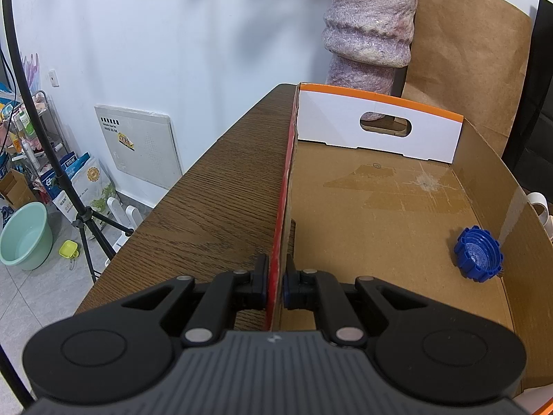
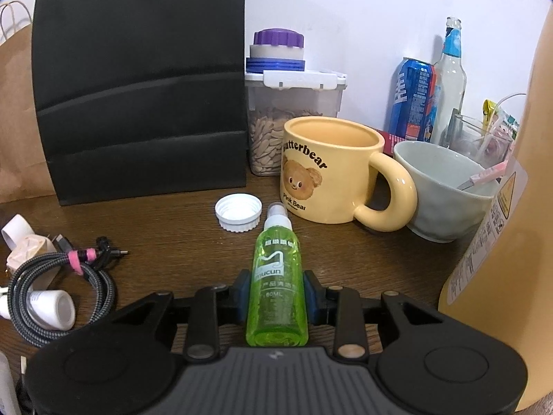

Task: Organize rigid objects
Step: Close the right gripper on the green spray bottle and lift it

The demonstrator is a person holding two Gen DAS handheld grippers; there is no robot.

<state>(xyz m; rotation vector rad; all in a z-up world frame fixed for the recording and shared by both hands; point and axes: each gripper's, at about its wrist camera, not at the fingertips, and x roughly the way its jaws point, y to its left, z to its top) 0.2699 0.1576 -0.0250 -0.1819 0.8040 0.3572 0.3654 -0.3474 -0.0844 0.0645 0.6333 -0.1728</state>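
A brown paper bag (image 1: 463, 55) stands behind the worktop's (image 1: 214, 200) far edge, beside a mottled purple wrapped column (image 1: 369, 31). On the floor below the left edge sit a mint-green basin (image 1: 24, 235), a black tripod (image 1: 83, 218) and a small yellow scoop (image 1: 68, 249). A white wall panel (image 1: 138, 145) is fixed low on the wall, with feed bags (image 1: 90, 186) near it.

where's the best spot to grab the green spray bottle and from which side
Grip the green spray bottle across its round middle, around the label, coming along its length from the base end. It lies with the white nozzle pointing away toward the yellow mug; the body is wide and even, the neck thin. The right gripper already clamps it there.
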